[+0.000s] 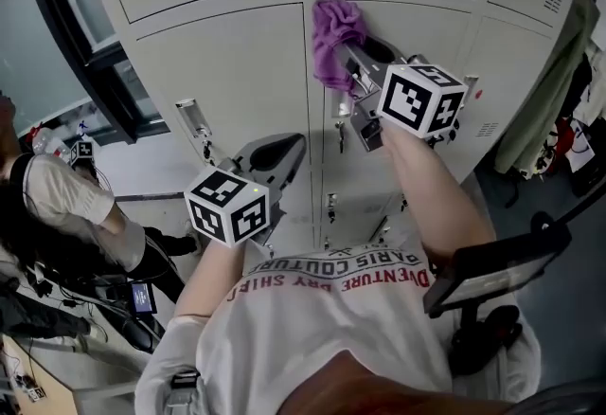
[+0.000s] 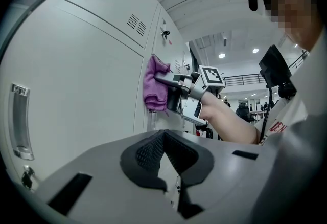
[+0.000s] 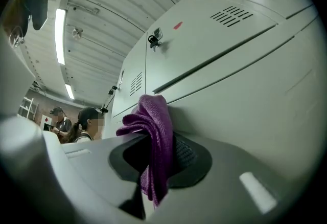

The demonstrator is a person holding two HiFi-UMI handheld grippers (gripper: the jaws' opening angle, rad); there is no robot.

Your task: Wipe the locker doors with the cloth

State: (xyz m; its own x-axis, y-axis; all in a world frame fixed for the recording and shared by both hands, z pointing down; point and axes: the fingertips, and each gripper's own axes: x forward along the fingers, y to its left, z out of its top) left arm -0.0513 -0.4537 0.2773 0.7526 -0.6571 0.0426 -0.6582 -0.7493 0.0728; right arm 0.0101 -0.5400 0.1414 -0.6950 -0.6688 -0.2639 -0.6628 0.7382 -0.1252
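mid-wipe: the purple cloth [image 1: 333, 39] is clamped in the right gripper [image 1: 348, 64] and pressed to a locker door [image 1: 431, 29]. the left gripper [image 1: 275, 155] is closed, empty. a steady sweep across is called for next.

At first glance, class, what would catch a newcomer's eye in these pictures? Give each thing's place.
The purple cloth, clamped in the right tool and held against the grey locker doors near the head view's top centre, stands out first. Next come the black-and-white marker cubes on both tools; the left tool hangs lower, shut and empty.
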